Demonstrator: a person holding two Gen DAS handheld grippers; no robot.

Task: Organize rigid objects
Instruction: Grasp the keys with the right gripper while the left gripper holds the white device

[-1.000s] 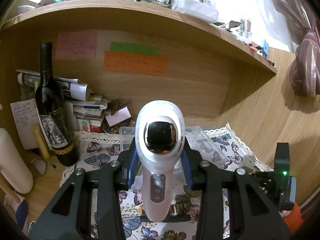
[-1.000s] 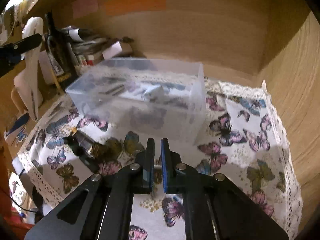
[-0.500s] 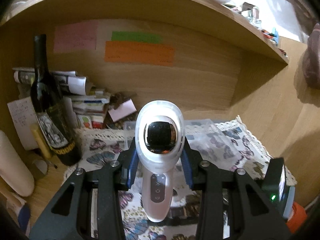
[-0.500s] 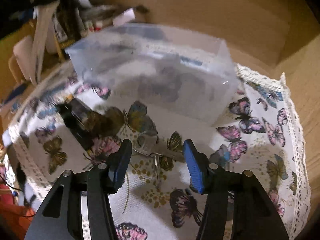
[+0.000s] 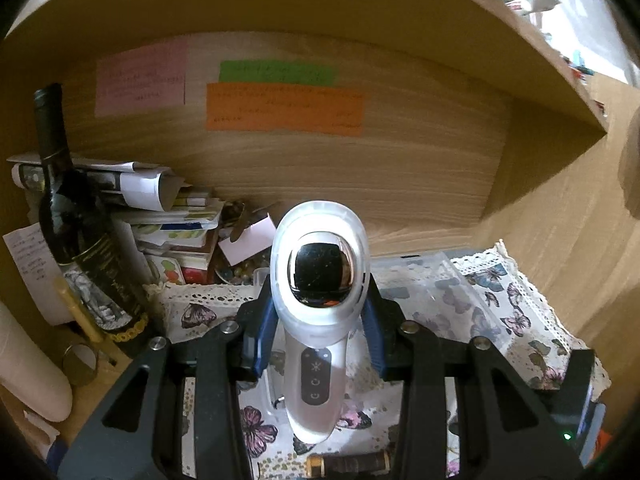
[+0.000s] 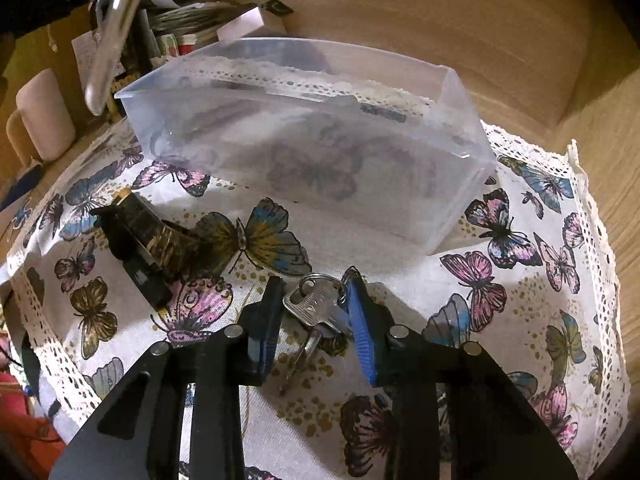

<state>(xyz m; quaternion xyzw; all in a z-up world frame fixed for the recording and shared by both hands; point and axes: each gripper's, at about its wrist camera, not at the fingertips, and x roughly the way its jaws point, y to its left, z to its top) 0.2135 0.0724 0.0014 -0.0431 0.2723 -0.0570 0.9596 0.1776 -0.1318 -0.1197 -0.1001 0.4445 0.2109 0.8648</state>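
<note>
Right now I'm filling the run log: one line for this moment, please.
left gripper: shut on white handheld device | right gripper: closing around silver keys on butterfly cloth | clear plastic box: behind

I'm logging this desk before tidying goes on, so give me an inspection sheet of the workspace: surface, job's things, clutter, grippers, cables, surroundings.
Surface: butterfly-print cloth with lace edging on a wooden desk.
Job's things: clear plastic box on the cloth; bunch of keys lying in front of it; white handheld device; dark spool left of the keys.
Clutter: wine bottle, stacked papers, sticky notes on the back panel.
Grippers: left gripper clamped on the white handheld device; right gripper closing, keys between its jaws.
Cables: nothing seen.
Surroundings: wooden alcove under a shelf.
</note>
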